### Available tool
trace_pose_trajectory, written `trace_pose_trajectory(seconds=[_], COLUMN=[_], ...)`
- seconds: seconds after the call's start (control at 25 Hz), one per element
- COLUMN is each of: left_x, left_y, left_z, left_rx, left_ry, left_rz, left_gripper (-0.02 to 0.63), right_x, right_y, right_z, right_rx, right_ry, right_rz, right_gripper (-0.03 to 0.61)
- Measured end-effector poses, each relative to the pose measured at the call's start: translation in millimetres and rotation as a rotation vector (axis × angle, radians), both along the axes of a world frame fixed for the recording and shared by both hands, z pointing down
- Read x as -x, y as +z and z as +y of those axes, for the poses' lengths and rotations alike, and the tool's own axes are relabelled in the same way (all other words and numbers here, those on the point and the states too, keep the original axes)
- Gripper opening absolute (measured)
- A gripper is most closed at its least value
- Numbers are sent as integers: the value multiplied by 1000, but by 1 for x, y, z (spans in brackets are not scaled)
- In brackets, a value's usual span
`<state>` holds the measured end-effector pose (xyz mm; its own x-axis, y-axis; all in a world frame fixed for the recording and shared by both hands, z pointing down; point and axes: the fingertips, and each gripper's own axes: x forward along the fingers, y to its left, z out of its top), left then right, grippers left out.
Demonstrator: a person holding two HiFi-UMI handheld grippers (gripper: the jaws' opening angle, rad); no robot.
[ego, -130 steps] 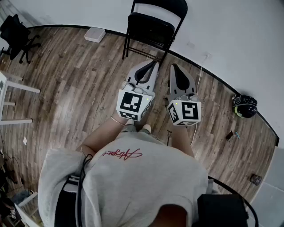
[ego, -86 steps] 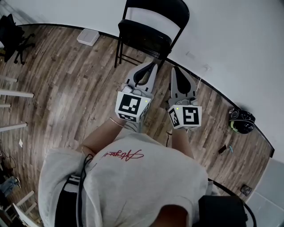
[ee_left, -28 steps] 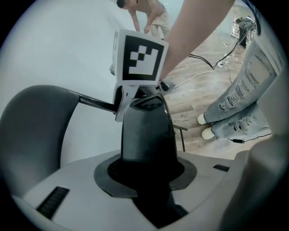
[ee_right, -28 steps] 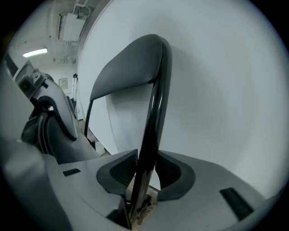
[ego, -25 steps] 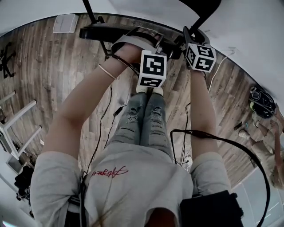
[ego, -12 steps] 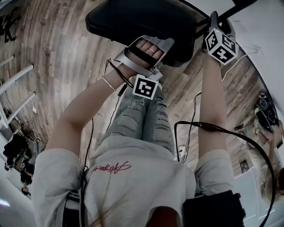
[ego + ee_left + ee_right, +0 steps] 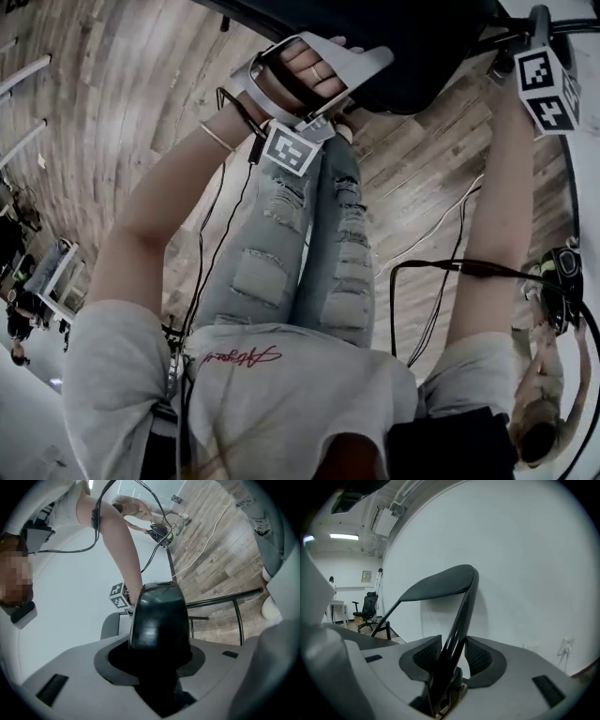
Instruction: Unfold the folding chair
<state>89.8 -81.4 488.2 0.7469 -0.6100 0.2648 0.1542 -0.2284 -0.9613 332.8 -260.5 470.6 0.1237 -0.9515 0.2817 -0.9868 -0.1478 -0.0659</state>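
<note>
The folding chair's black padded seat (image 7: 422, 47) fills the top of the head view. My left gripper (image 7: 370, 67) is shut on the seat's front edge (image 7: 159, 620), which sits thick and rounded between the jaws (image 7: 158, 660). My right gripper (image 7: 536, 23), under its marker cube at the top right, is shut on a thin black frame tube (image 7: 461, 616). The tube runs up between the ribbed pads (image 7: 426, 657) to a black chair panel (image 7: 438, 585). The right jaws (image 7: 452, 665) have just been opening a little, with the tube still between them.
A wooden floor (image 7: 141, 112) lies below, with cables (image 7: 441, 281) trailing beside my legs. Another person (image 7: 544, 412) stands at the lower right near a dark helmet-like object (image 7: 562, 262). A white wall (image 7: 525, 573) is just behind the chair. An office chair (image 7: 365, 606) stands far left.
Both grippers have reached the chair and closed on it. In the last second the seat came nearer with the left gripper on its edge. The right cube moved to the right edge.
</note>
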Motion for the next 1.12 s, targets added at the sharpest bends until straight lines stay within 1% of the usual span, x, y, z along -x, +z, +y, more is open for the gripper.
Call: trace_pose_trajectory(seconds=[0.12, 0.16, 0.28, 0.36, 0.4, 0.44, 0.48, 0.56, 0.64, 0.72, 0.76, 0.84, 0.88, 0.92, 1.12], left_x=[13, 17, 27, 35, 39, 43, 48, 56, 64, 71, 72, 76, 79, 83, 109], left_y=[16, 18, 21, 28, 32, 36, 38, 42, 47, 56, 63, 77, 83, 90, 135], left_z=[16, 20, 26, 33, 37, 42, 47, 56, 64, 68, 69, 73, 76, 81, 121], left_rx=[-25, -34, -60, -73, -78, -81, -83, -87, -92, -94, -92, -80, -74, -69, -78], left_ry=[-7, -9, -21, -22, -21, -21, -21, -24, -23, -30, -38, -48, -48, -46, -64], left_rz=[44, 59, 87, 95, 97, 99, 101, 104, 106, 106, 108, 110, 106, 100, 71], left_gripper=[193, 196, 196, 196, 196, 196, 196, 202, 204, 218, 233, 235, 245, 262, 290], right_x=[5, 8, 21, 32, 42, 57, 78, 135, 192, 229, 239, 249, 253, 259, 283], right_y=[5, 4, -8, -9, -9, -10, -10, -6, 7, 23, 29, 33, 33, 33, 51], right_z=[11, 15, 36, 73, 97, 124, 151, 201, 243, 269, 277, 284, 286, 289, 331], right_rx=[-52, -74, -156, -210, -234, -252, -259, -225, -157, -109, -101, -101, -105, -110, -136], right_ry=[28, 31, 64, 105, 115, 105, 72, -40, -146, -187, -188, -178, -176, -175, -180], right_rz=[7, 30, 151, 201, 206, 199, 187, 181, 179, 149, 131, 100, 90, 87, 93], right_gripper=[148, 152, 167, 167, 167, 159, 123, 51, 37, 34, 32, 31, 31, 31, 31])
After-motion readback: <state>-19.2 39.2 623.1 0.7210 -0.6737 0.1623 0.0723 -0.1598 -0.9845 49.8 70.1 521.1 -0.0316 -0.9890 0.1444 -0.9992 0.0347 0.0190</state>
